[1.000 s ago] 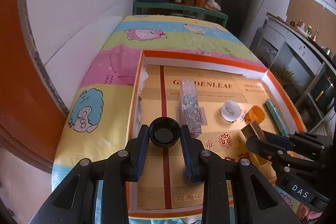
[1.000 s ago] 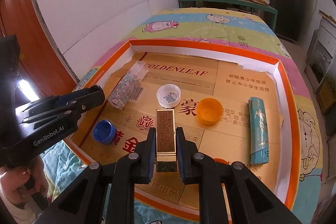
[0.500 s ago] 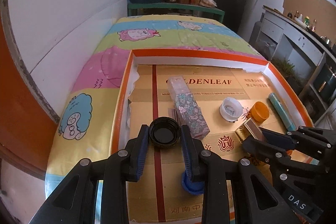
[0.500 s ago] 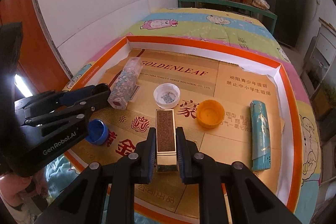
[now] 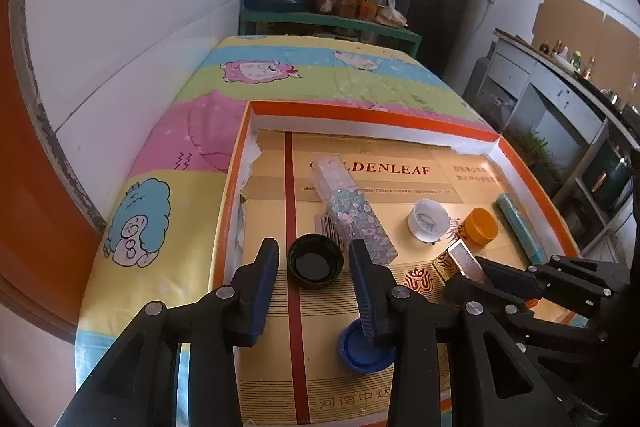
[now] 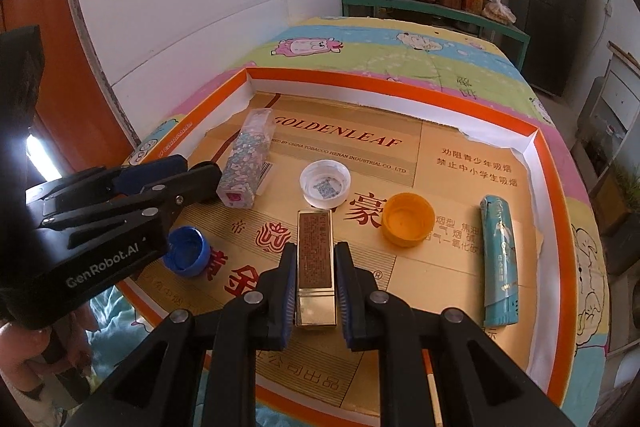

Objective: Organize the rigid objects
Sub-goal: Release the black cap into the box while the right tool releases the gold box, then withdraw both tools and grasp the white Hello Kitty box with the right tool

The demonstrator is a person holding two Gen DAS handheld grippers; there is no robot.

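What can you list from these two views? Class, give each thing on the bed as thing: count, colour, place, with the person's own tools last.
tray: one, orange rim, gold card floor, on the cartoon bedspread
black cap: one, black, open side up, tray's left part
blue cap: one, blue, near front-left edge
white cap: one, white, tray centre
orange cap: one, orange, right of the white cap
floral box: one, pastel, lying left of the white cap
teal packet: one, teal, lying at right
gold box: one, gold and brown, clamped in right gripper
left gripper: black, pads apart, jaws just opened around the black cap
right gripper: black, shut on the gold box
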